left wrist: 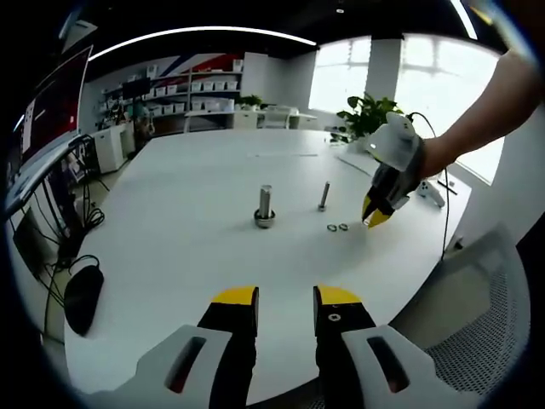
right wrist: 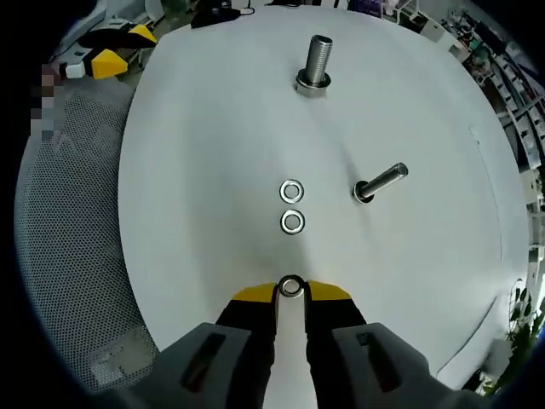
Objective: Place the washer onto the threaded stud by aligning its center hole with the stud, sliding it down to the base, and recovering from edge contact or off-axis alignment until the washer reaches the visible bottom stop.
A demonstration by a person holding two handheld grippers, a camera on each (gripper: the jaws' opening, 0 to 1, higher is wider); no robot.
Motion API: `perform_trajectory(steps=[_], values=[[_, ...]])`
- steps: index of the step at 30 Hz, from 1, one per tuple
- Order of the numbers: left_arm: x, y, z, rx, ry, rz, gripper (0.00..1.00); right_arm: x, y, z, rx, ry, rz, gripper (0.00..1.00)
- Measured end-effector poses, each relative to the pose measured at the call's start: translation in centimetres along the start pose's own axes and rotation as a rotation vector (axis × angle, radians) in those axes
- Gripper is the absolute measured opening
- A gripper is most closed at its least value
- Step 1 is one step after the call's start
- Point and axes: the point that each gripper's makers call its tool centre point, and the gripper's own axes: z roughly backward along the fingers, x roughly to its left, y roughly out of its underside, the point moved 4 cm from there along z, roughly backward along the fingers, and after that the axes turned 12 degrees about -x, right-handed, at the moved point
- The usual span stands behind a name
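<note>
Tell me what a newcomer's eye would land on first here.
Probably the washer pinched between the right gripper's yellow tips, low over the white table. Just beyond it lie two loose washers side by side, with a thin stud beside them and a thicker stud farther off. The left gripper hangs open near the table's edge.

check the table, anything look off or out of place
Nothing stands out. Both studs, the thick one and the thin one, stand upright, two spare washers lie flat, and the right gripper holds a third washer.
</note>
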Motion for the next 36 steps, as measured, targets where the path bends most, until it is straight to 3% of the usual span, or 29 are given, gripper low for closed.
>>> perform_trajectory(steps=[12, 29, 36], values=[[0.0, 0.1, 0.0, 0.014, -0.001, 0.000, 0.24, -2.4, -4.2, 1.9, -0.131, 0.029, -0.015, 0.14], [0.0, -0.1, 0.0, 0.009, -0.007, 0.002, 0.24, -4.0, -7.7, 2.1, -0.172, 0.037, 0.035, 0.14], [0.1, -0.1, 0.0, 0.005, -0.016, 0.003, 0.24, -4.6, -8.2, 2.0, -0.178, 0.041, 0.036, 0.14]])
